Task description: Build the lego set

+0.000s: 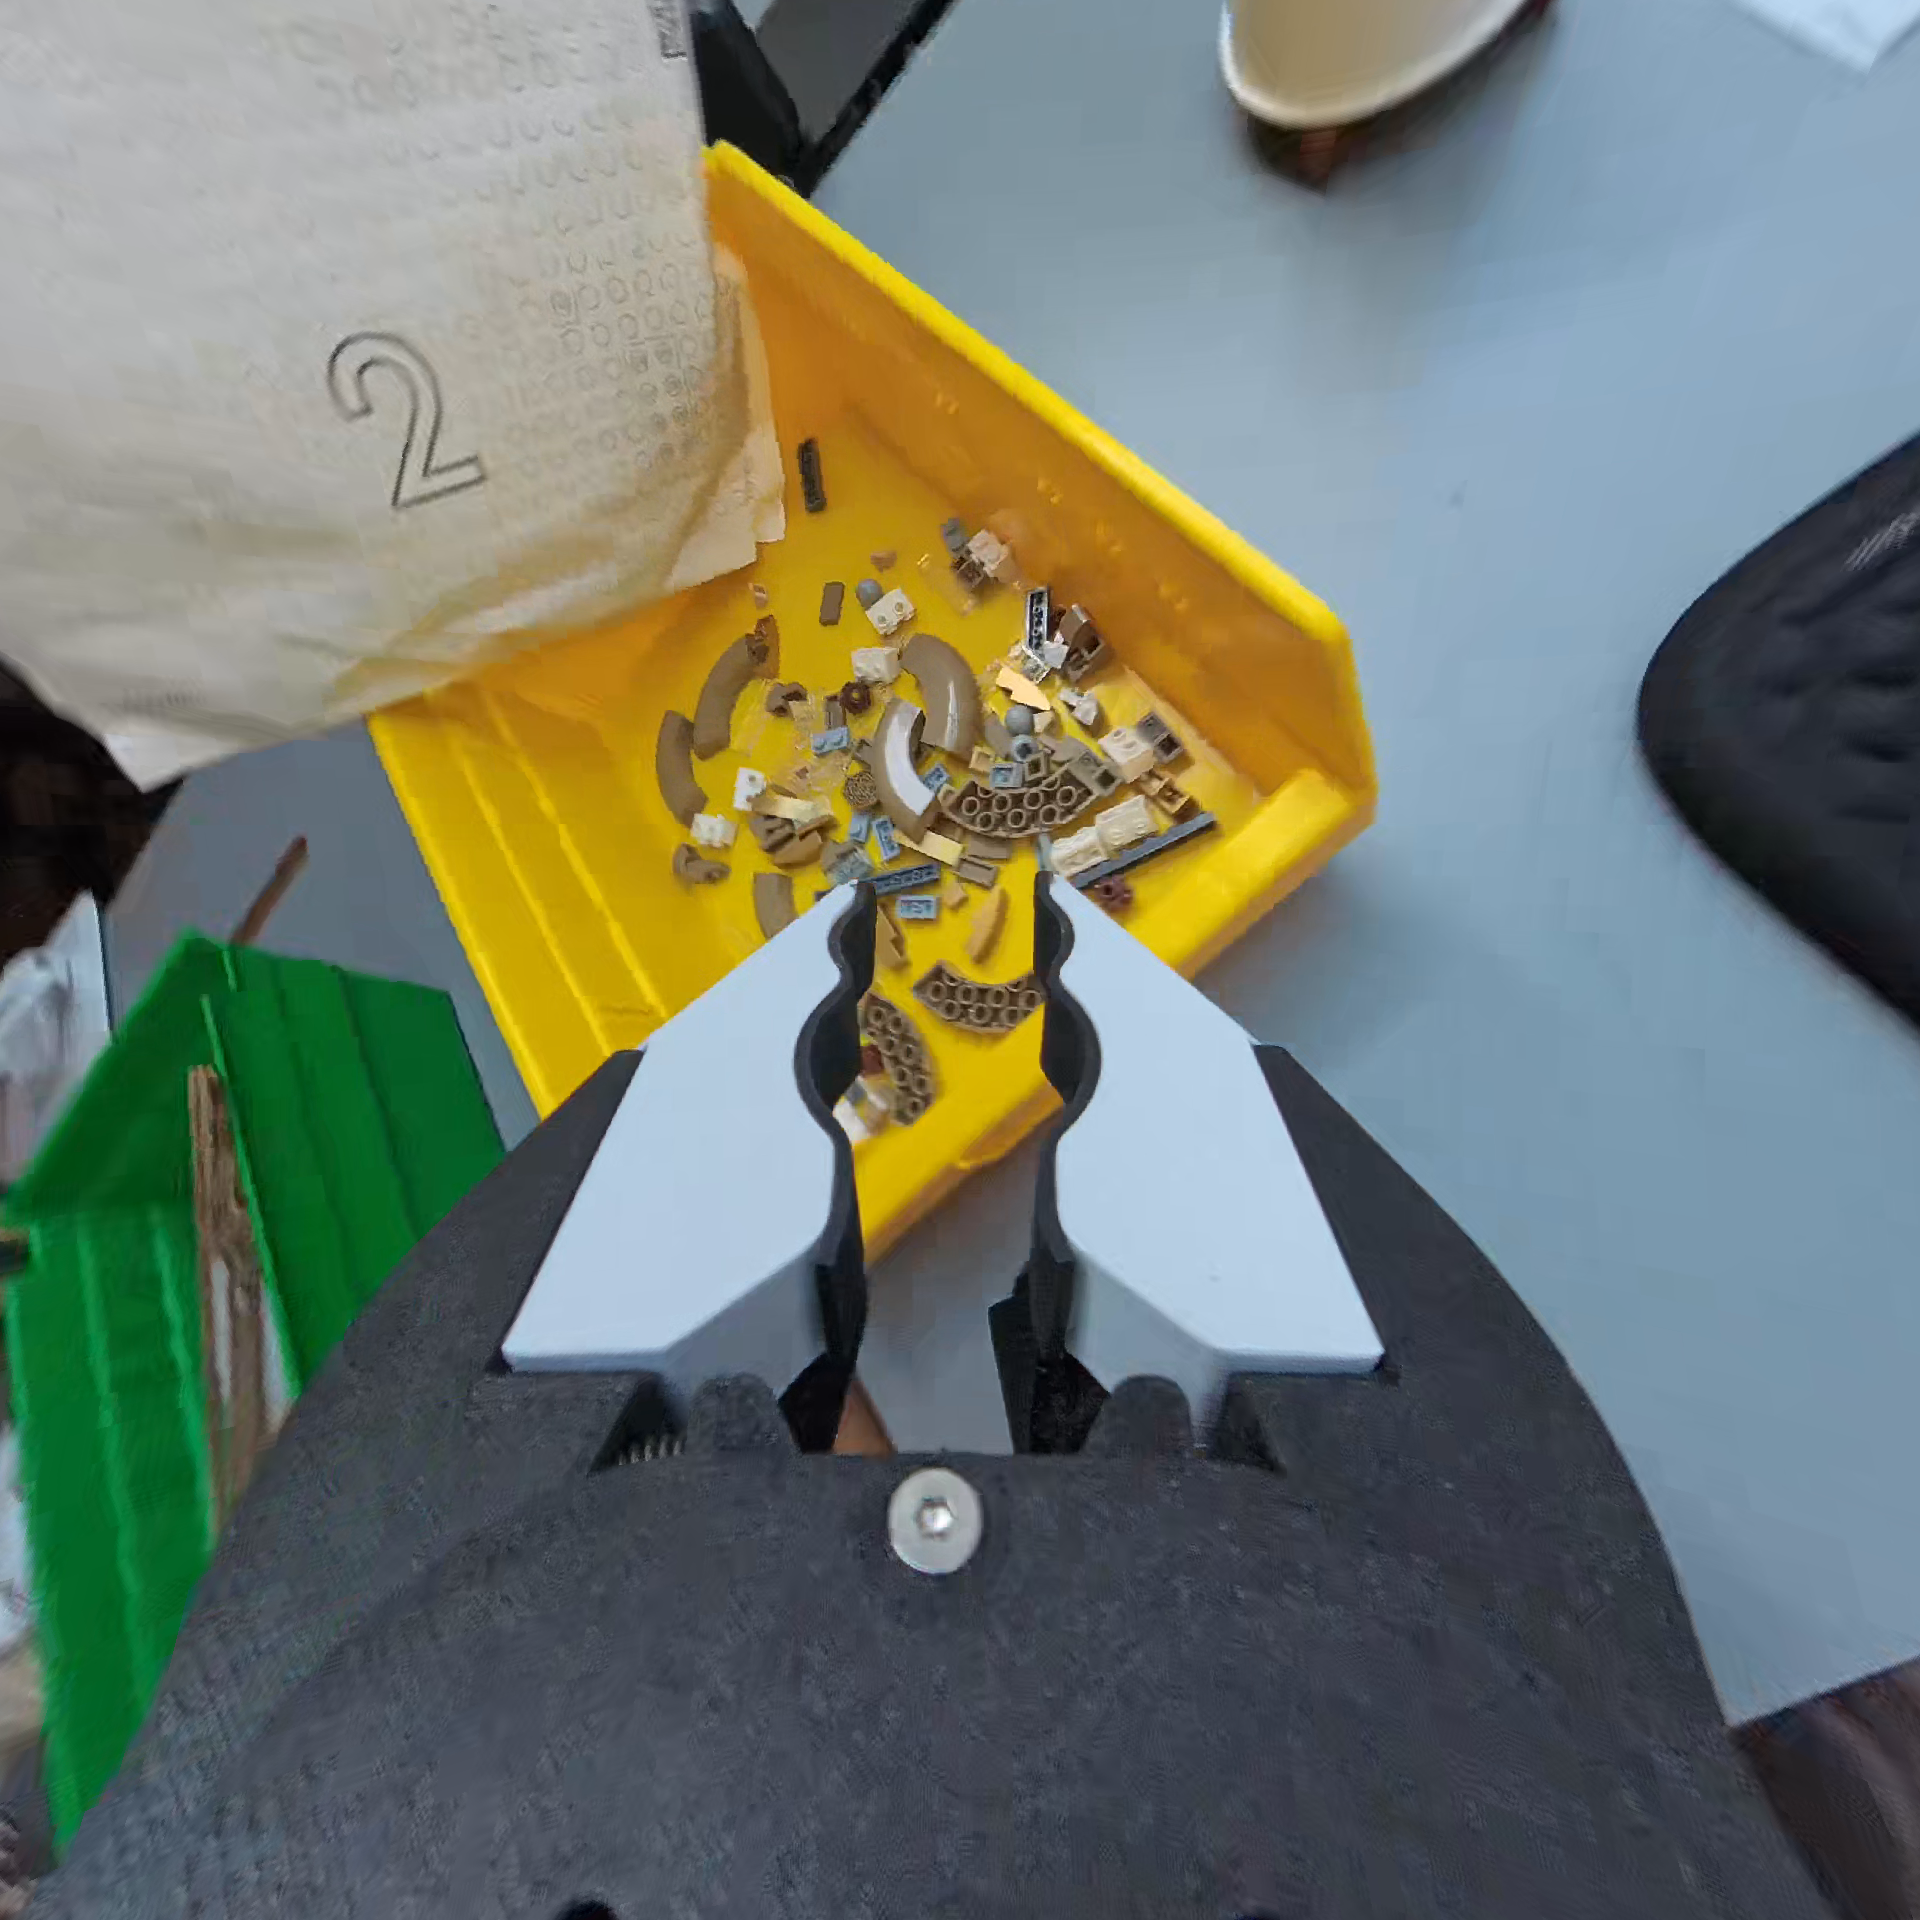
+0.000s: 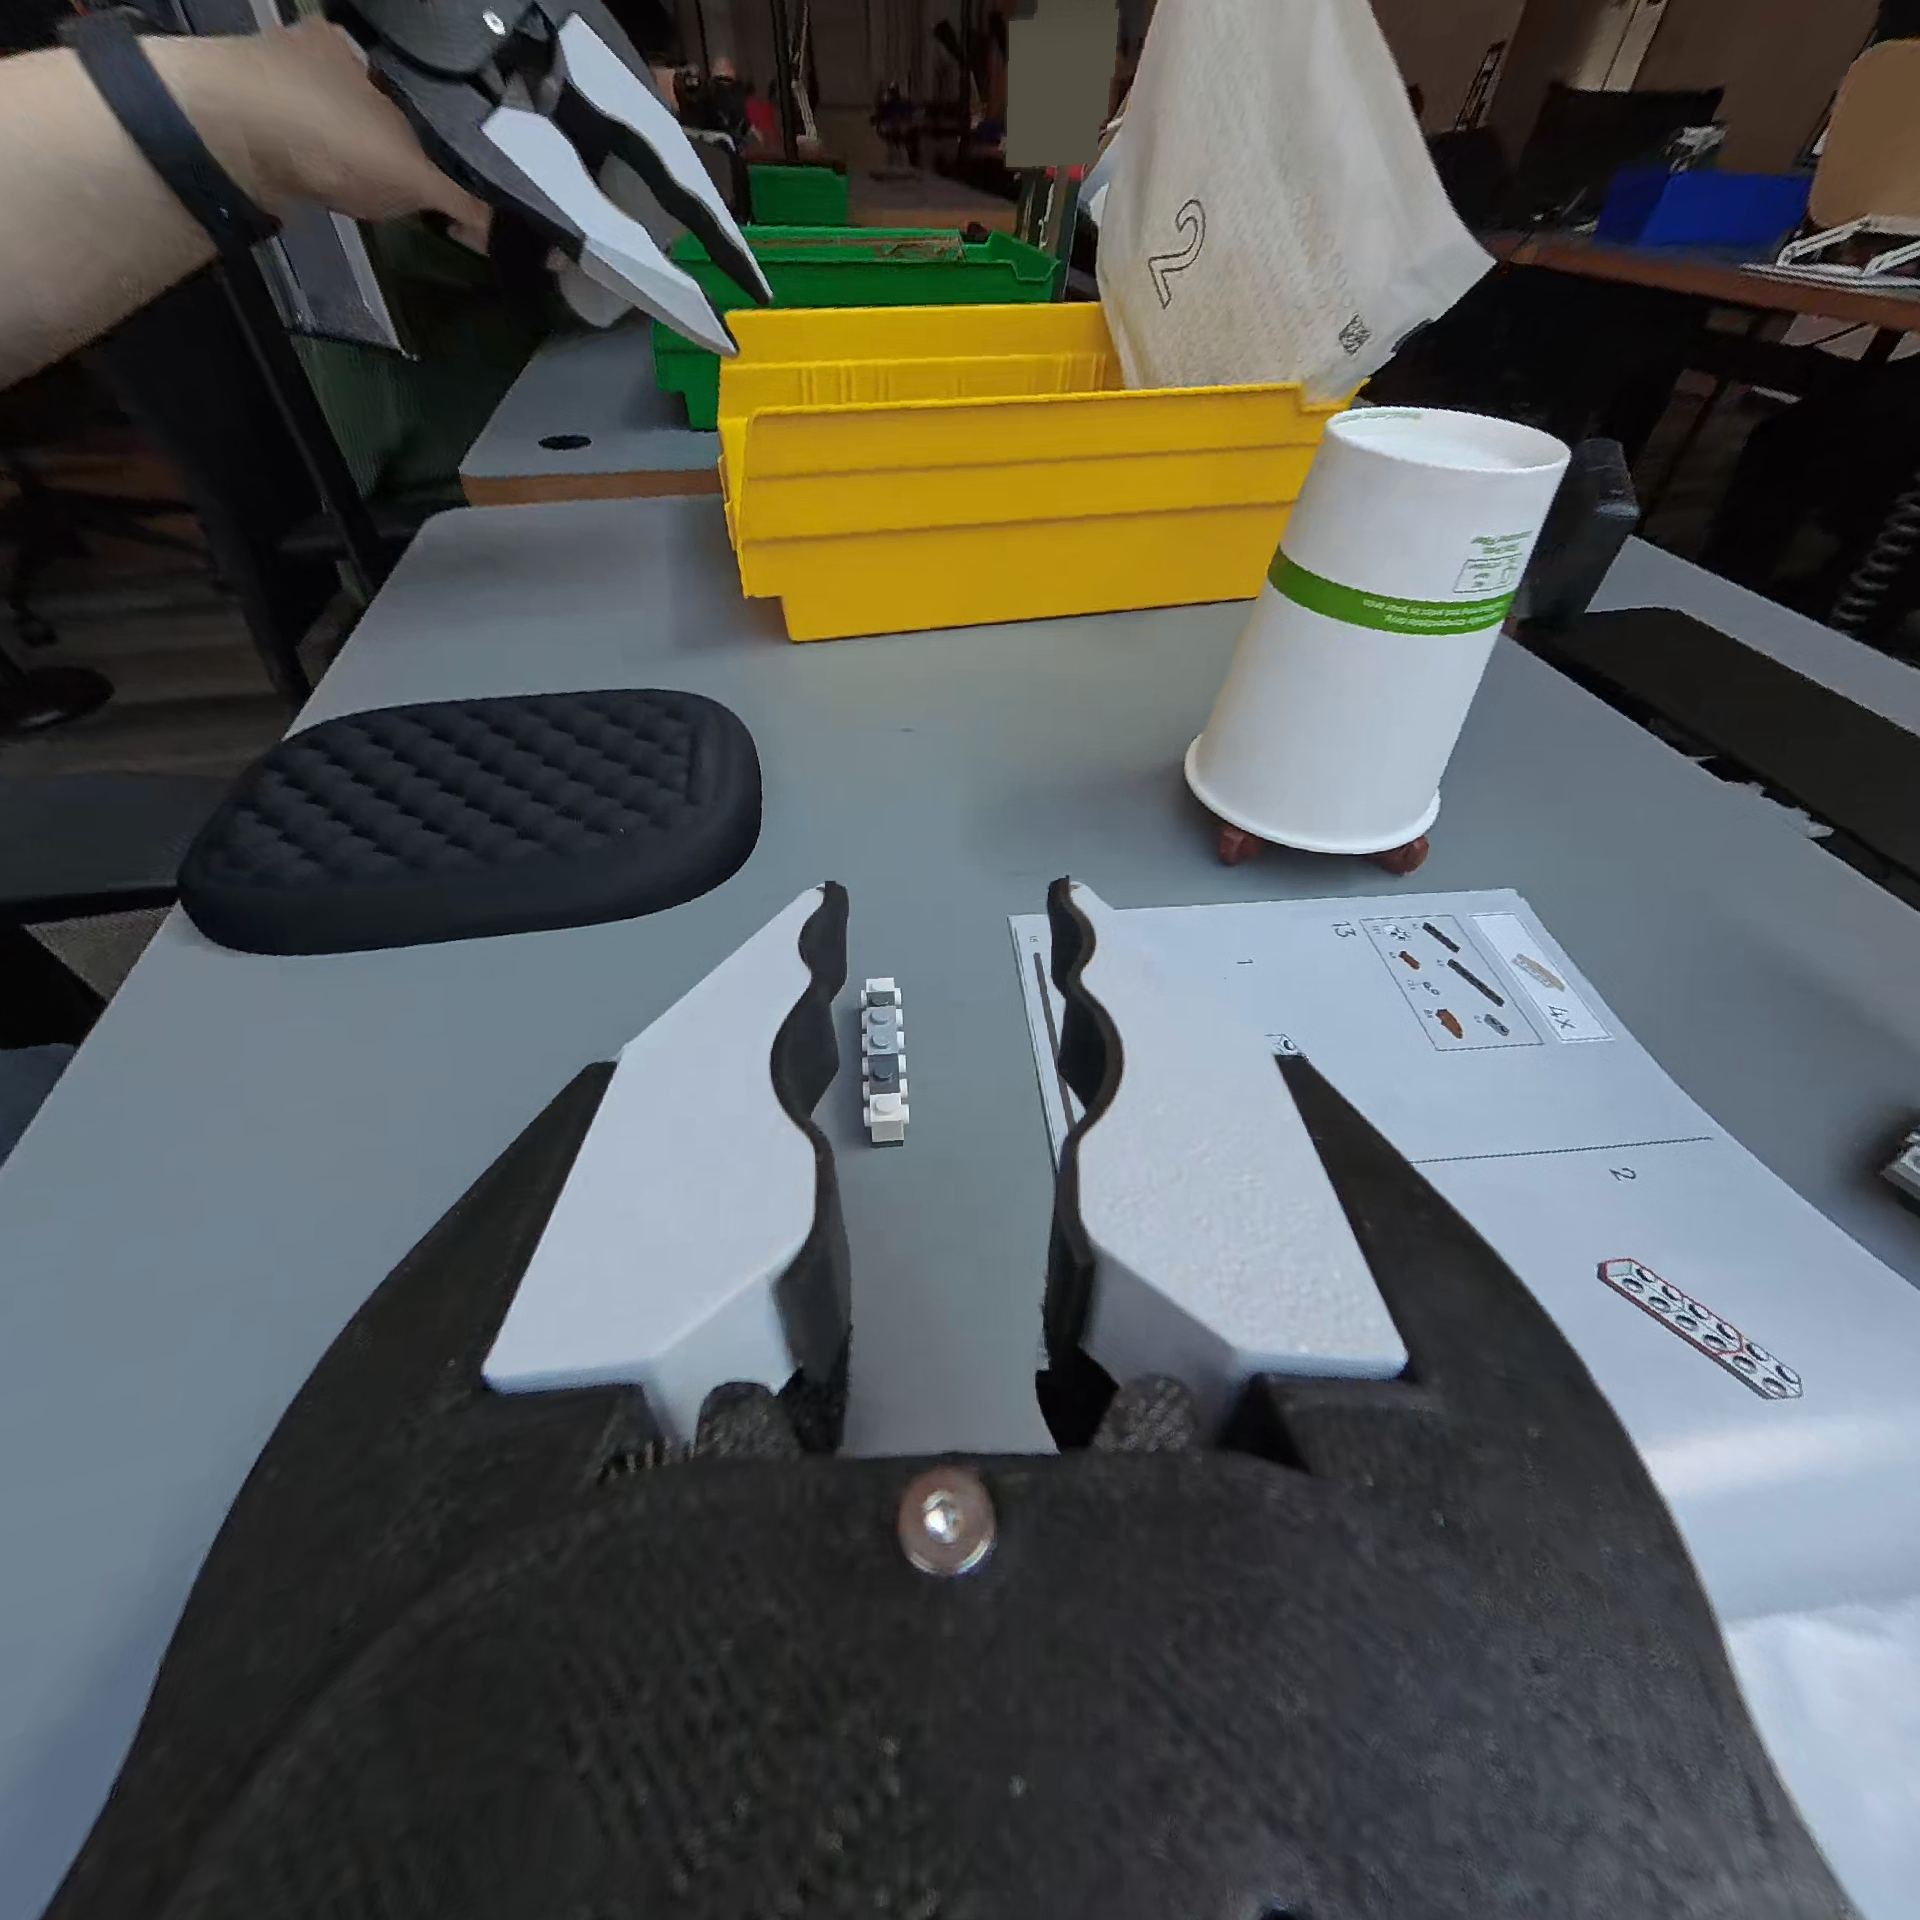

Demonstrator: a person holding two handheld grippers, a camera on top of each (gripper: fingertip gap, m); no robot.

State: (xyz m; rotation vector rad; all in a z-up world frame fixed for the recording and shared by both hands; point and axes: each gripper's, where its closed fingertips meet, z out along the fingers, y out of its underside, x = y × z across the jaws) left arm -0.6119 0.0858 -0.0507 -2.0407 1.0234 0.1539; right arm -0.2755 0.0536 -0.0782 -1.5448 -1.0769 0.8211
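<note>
A yellow bin (image 1: 1236, 582) holds several loose tan, brown, white and grey lego pieces (image 1: 935, 769). My left gripper (image 1: 951, 883) is open and empty, held above the bin's near end. In the right wrist view the left gripper (image 2: 743, 322) hangs over the yellow bin (image 2: 1018, 520). My right gripper (image 2: 945, 888) is open and empty, low over the grey table. A small grey and white lego strip (image 2: 884, 1060) lies on the table between its fingers. An instruction sheet (image 2: 1455, 1091) lies to the right.
A white paper bag (image 1: 312, 343) leans in the bin's far end; it also shows in the right wrist view (image 2: 1257, 197). A green bin (image 1: 208, 1195) stands at the left. An upturned white paper cup (image 2: 1361, 634) rests on brown pieces. A black padded cushion (image 2: 478, 810) lies at the left. Tip to tip, the grippers are about 35 centimeters apart.
</note>
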